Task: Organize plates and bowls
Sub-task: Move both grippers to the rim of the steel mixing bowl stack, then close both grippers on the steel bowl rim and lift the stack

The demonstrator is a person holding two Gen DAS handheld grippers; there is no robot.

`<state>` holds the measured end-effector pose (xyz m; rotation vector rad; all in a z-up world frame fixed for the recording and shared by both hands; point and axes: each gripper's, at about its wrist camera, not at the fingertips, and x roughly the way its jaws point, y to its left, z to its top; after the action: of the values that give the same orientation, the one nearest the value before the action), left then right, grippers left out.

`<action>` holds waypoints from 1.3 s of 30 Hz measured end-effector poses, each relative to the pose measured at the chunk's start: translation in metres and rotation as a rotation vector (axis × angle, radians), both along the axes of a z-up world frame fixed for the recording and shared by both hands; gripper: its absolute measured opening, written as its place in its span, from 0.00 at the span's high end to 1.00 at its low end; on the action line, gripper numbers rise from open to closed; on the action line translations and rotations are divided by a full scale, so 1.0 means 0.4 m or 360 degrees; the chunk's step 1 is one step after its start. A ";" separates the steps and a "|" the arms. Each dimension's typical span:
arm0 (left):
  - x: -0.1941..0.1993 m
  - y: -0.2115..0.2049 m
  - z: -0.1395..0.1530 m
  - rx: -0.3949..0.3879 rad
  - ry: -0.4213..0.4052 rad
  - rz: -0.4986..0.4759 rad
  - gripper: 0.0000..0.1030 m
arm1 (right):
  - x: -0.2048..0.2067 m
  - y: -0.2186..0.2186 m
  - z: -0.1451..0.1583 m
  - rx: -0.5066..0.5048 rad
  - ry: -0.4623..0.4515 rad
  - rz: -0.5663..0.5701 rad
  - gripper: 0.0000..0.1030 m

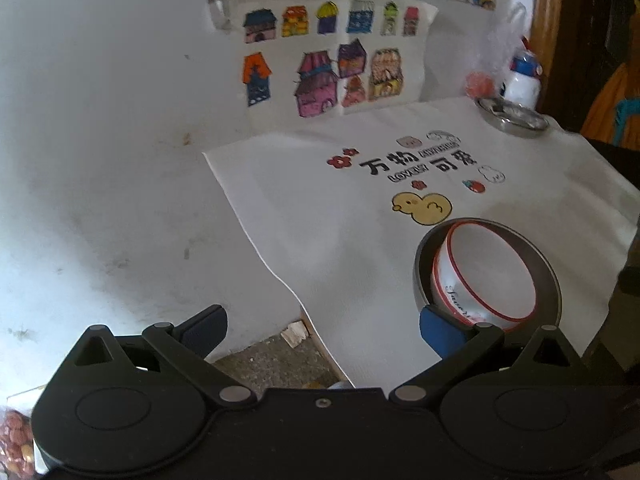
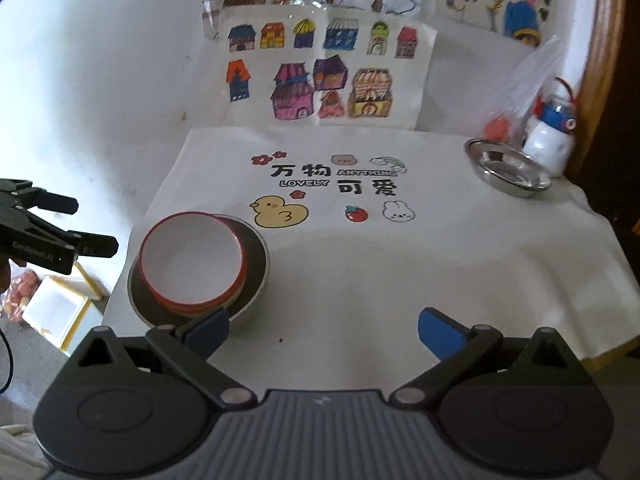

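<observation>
- Left gripper (image 1: 322,330): jaws spread wide, nothing between them. In the left wrist view its right blue fingertip (image 1: 440,334) sits at the near rim of the metal dish; contact cannot be confirmed.
- In the right wrist view the left gripper (image 2: 96,226) shows at the left edge of the frame, beside the table, jaws apart, clear of the stack.
- Right gripper (image 2: 322,330): jaws wide, holding nothing. Its left fingertip (image 2: 208,332) overlaps the near edge of the metal dish in the picture; touching or not, cannot tell.
- White bowl (image 2: 190,258) with red rim sits inside a dark metal dish (image 2: 256,258), lower left of the right wrist frame. More red rims show below the top one, so nested bowls; count unclear.
- Same white bowl (image 1: 486,276) in the metal dish (image 1: 548,276), lower right of the left wrist frame, tilted toward the camera.
- Stack rests on a white cloth (image 2: 400,272) printed with a yellow duck (image 2: 280,212).
- Steel plate (image 2: 508,170) at upper right of the cloth, well apart from the stack, just beside a white and blue toy (image 2: 550,140).
- Drawing of coloured houses (image 2: 320,72) on the wall behind.
</observation>
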<state>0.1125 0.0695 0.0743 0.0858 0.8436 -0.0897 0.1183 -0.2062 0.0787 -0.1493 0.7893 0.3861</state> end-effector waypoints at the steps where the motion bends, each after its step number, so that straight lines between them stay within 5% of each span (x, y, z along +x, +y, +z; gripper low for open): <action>1: 0.006 -0.001 -0.002 0.0006 0.0008 -0.0015 0.01 | 0.010 0.004 0.000 -0.0010 0.0010 0.0036 0.00; 11: 0.066 -0.026 -0.014 -0.0008 0.0104 -0.0141 0.01 | 0.065 0.047 -0.038 -0.0131 -0.0012 0.0162 0.00; 23: 0.101 -0.026 -0.033 -0.0034 0.0167 -0.0107 0.01 | 0.122 0.058 -0.065 -0.0149 0.0164 0.0197 0.00; 31: 0.147 -0.025 -0.052 -0.0120 0.0348 -0.0102 0.01 | 0.155 0.069 -0.074 -0.0179 0.0245 0.0209 0.00; 39: 0.169 -0.044 -0.059 -0.0034 0.0390 -0.0108 0.01 | 0.172 0.091 -0.082 -0.0237 0.0319 0.0244 0.00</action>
<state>0.1802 0.0519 0.0509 0.0844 1.0845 -0.1758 0.1873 -0.1696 0.0460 -0.3151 1.0084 0.4927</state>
